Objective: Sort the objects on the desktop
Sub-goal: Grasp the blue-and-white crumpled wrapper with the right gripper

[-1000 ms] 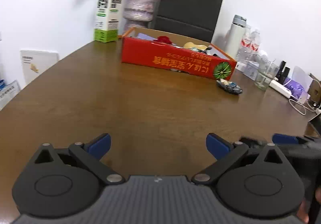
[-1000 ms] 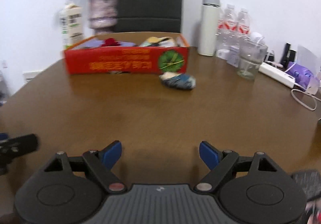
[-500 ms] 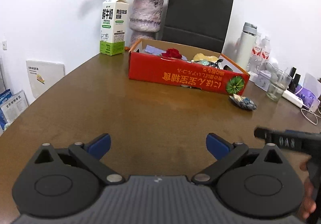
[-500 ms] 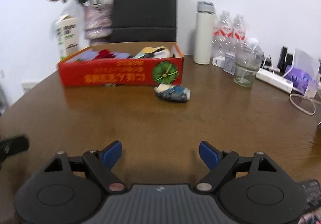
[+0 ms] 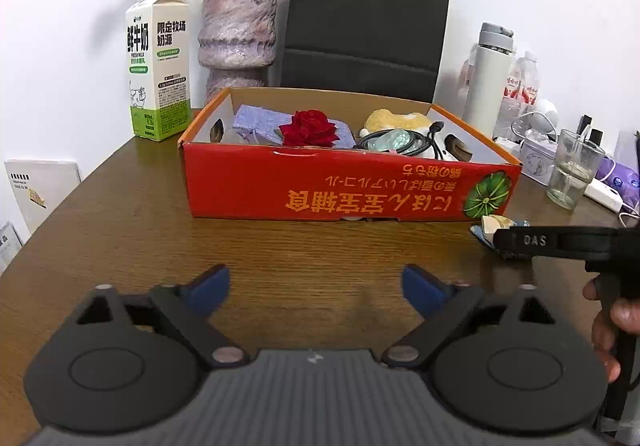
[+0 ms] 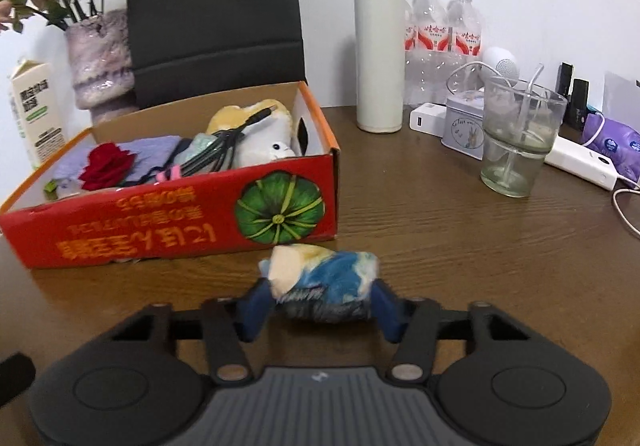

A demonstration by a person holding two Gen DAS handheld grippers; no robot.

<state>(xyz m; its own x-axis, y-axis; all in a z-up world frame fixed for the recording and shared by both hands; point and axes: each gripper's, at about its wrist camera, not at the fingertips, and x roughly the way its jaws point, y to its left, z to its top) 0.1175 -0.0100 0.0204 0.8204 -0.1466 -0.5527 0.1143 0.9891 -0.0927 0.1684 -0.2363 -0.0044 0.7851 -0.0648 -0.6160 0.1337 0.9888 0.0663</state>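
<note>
A red cardboard box [image 5: 352,190] stands on the brown table and holds a red rose [image 5: 308,128], a purple cloth, cables and a plush toy; the box also shows in the right wrist view [image 6: 168,222]. A small blue and cream plush [image 6: 324,278] lies on the table just in front of the box. My right gripper [image 6: 320,306] has its blue fingers on either side of the plush, touching it. In the left wrist view the plush [image 5: 494,226] is mostly hidden behind the right gripper's body. My left gripper [image 5: 316,286] is open and empty above the table.
A milk carton [image 5: 158,66], a vase of flowers [image 5: 238,34] and a black paper bag [image 5: 364,18] stand behind the box. To the right are a white flask [image 6: 378,46], water bottles [image 6: 440,30], a glass [image 6: 516,138], a small tin and a power strip.
Both grippers have moved forward toward the box. My right gripper has reached the blue plush and its fingers have closed in around it. The left gripper stays open.
</note>
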